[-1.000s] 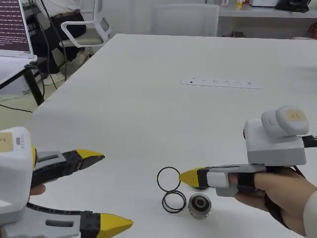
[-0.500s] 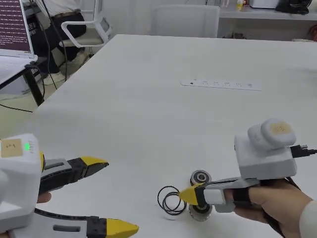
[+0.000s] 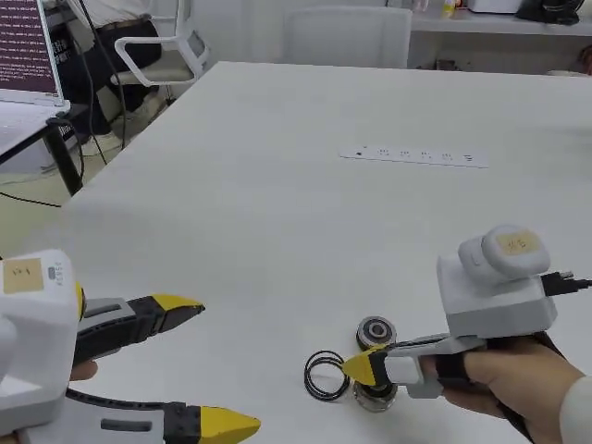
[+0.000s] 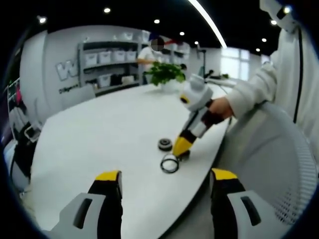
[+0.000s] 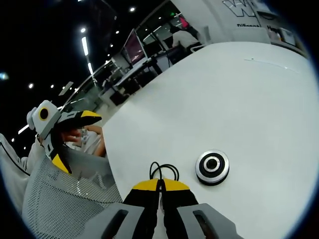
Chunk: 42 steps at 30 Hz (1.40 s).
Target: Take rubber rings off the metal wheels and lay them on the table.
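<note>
Rubber rings [image 3: 324,376] lie just ahead of our right gripper [image 3: 353,367], jaws pressed together; our left gripper [image 3: 227,365], spread wide, is farther.

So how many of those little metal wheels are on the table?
2. One wheel sits in the open; the other wheel is partly hidden under the right claw, beside the black rings.
</note>
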### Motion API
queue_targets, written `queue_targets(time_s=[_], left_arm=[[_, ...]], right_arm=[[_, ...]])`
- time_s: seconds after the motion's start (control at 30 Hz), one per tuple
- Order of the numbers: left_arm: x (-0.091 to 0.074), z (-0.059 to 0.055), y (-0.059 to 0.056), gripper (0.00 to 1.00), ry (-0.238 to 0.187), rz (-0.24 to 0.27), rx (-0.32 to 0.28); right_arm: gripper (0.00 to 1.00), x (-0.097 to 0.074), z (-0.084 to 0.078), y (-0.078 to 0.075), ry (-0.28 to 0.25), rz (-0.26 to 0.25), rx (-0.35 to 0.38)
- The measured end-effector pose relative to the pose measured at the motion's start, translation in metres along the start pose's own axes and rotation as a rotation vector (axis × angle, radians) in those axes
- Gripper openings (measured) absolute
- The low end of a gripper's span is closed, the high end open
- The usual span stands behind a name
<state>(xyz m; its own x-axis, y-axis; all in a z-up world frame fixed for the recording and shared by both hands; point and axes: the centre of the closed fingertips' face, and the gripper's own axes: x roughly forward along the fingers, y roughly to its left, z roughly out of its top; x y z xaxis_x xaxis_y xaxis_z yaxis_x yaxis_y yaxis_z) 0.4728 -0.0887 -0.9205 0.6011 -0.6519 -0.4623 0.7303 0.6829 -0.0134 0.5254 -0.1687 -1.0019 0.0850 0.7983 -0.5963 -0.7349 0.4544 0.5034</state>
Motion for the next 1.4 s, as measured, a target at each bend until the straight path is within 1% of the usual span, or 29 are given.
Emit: queue_targets(time_s=[0.17,0.43,0.57,0.63,0.7,0.83,1.0,1.1,1.23,1.3,1.4], left_arm=[[0.000,0.000,0.000,0.72,-0.001,0.003,-0.001],[0.000,0.000,0.000,0.72,-0.001,0.005,-0.001],[0.000,0.000,0.001,0.72,-0.001,0.008,-0.001],[-0.001,0.000,0.001,0.72,0.000,0.010,0.001],[-0.001,0.000,0.001,0.72,0.000,0.011,0.000],[-0.001,0.000,0.001,0.72,0.002,0.010,0.003],[-0.002,0.001,0.000,0.73,0.002,0.005,0.019],[-0.003,0.004,0.000,0.75,0.005,-0.001,0.040],[-0.005,0.007,0.001,0.76,0.028,0.001,0.073],[-0.006,0.014,0.001,0.77,0.019,-0.001,0.083],[-0.006,0.030,0.001,0.77,-0.007,-0.007,0.110]], right_arm=[[0.00,0.001,-0.002,-0.002,0.014,-0.019,-0.035],[0.01,0.001,0.000,-0.005,0.009,-0.043,-0.063],[0.04,0.000,0.002,-0.006,0.008,-0.058,-0.088],[0.05,0.000,0.002,-0.008,0.014,-0.070,-0.112],[0.05,-0.001,0.003,-0.008,0.012,-0.071,-0.116],[0.05,-0.005,0.009,-0.010,-0.010,-0.073,-0.106],[0.05,-0.012,0.018,-0.012,-0.053,-0.076,-0.089],[0.05,-0.017,0.025,-0.015,-0.081,-0.084,-0.082],[0.06,-0.023,0.033,-0.019,-0.117,-0.089,-0.071],[0.06,-0.027,0.037,-0.020,-0.136,-0.090,-0.062],[0.06,-0.032,0.041,-0.024,-0.159,-0.101,-0.056]])
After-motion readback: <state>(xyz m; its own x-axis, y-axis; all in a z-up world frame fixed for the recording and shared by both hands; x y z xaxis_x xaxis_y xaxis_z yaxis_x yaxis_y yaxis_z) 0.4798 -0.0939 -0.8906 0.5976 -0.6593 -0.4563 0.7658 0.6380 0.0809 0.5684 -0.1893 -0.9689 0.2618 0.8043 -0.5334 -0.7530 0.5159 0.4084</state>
